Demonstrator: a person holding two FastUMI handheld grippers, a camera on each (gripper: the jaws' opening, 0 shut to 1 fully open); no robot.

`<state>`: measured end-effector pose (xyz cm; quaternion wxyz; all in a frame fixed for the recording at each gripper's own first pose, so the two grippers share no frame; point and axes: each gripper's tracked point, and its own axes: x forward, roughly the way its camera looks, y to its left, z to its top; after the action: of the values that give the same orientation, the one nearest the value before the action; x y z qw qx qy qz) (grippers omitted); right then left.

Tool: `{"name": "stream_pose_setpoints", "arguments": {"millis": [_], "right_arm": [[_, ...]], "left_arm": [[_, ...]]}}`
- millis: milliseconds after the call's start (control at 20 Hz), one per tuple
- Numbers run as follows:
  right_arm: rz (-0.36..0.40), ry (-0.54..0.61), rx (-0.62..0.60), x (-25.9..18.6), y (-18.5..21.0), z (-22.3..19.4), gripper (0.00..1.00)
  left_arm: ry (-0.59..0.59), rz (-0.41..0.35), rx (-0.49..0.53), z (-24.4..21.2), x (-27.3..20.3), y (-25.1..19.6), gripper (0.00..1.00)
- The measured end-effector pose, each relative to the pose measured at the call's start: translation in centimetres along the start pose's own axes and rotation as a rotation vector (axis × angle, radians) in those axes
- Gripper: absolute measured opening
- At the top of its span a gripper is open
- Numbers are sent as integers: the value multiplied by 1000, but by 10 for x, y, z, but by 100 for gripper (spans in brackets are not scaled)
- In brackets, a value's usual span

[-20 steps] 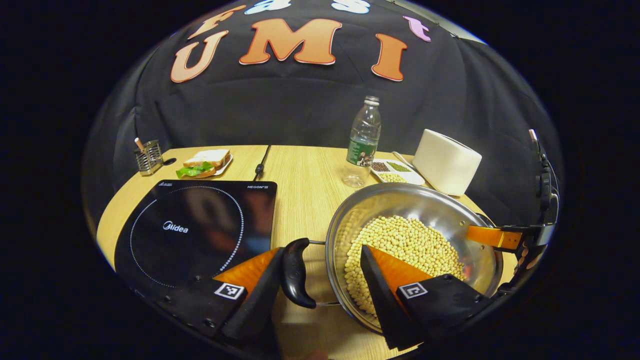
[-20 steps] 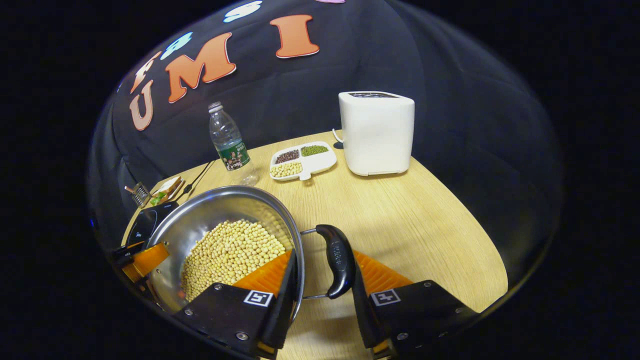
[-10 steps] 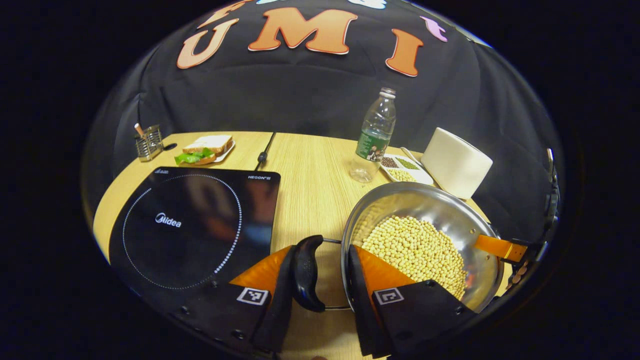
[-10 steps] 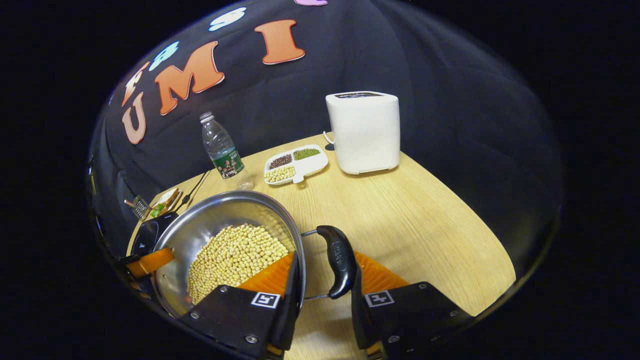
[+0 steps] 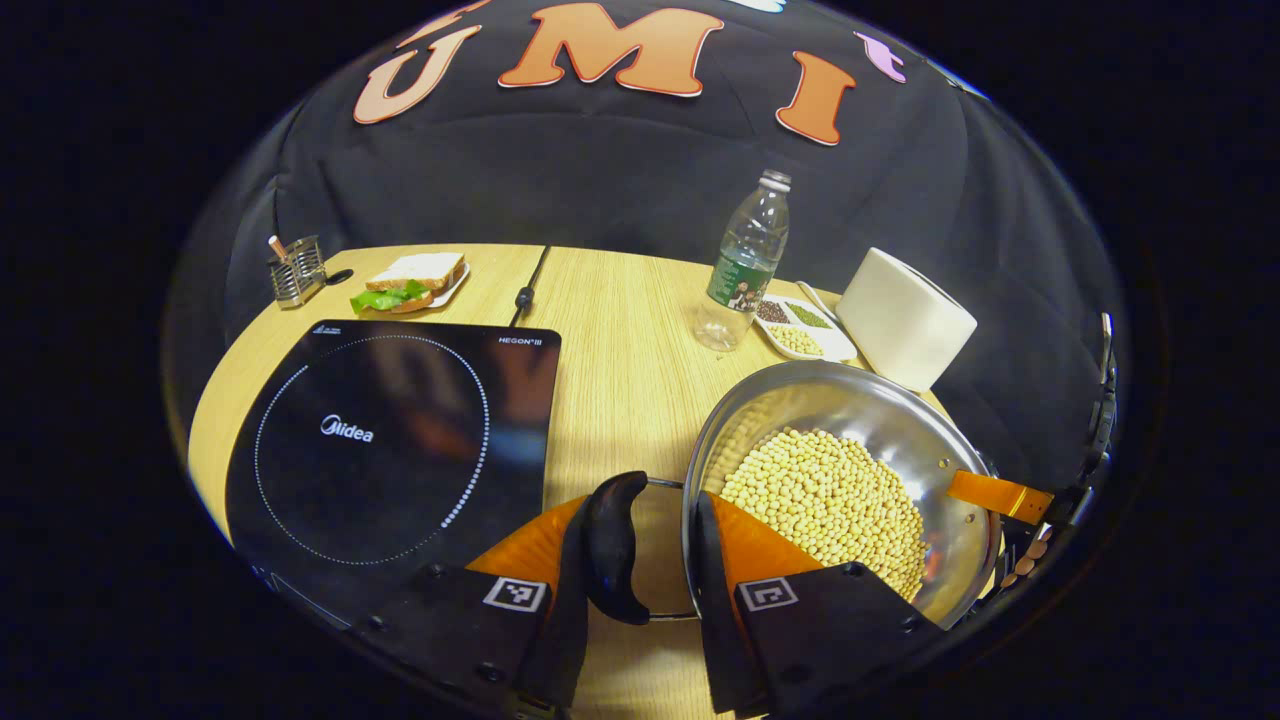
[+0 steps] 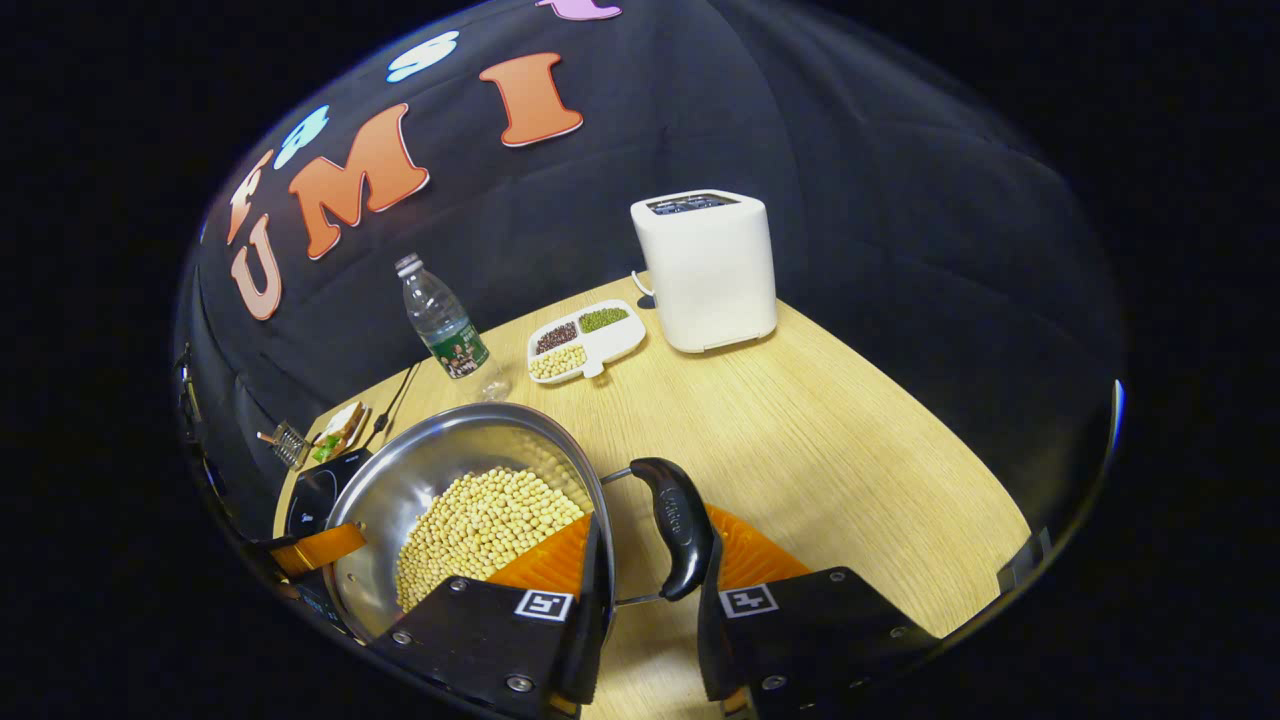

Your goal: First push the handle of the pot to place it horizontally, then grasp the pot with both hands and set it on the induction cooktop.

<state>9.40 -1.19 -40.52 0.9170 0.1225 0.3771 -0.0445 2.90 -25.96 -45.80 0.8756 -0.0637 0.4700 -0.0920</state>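
Your wooden table (image 5: pixel 620 350) carries these items. Left of frame: black induction cooktop (image 5: pixel 390 440). Upper left: metal rack (image 5: pixel 296 270) and a sandwich on a plate (image 5: pixel 410 281). Upper centre: a black cable (image 5: pixel 530 285). Upper right: water bottle (image 5: pixel 745 265), divided dish of beans (image 5: pixel 800 328), white toaster (image 5: pixel 903 316).

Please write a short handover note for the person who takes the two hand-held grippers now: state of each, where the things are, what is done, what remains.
Left hand-held gripper: closed around the pot's left handle, one finger outside it, one inside the rim on the beans.
Right hand-held gripper: the same on the right handle.
Pot: beside the cooktop, on the cooktop's right in the left gripper view; I cannot tell whether it is lifted off the table.
Done: both handles lie horizontal and are gripped.
Left: carry the pot level over the cooktop, set it inside the ring, release.
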Motion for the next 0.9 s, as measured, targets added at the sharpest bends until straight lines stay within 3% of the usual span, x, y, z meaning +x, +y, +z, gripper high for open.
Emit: {"name": "stream_pose_setpoints", "arguments": {"millis": [550,700,850,900], "right_arm": [[49,-93,-12,-60,70,40,39],[66,-104,-22,-73,91,42,39],[84,-108,-31,-78,122,45,39],[89,-110,-36,-78,133,44,35]], "left_arm": [[-110,2,18,63,-73,41,54],[-120,11,13,76,-91,60,58],[-139,25,6,87,-106,87,54],[-140,30,-1,87,-107,97,55]]}}
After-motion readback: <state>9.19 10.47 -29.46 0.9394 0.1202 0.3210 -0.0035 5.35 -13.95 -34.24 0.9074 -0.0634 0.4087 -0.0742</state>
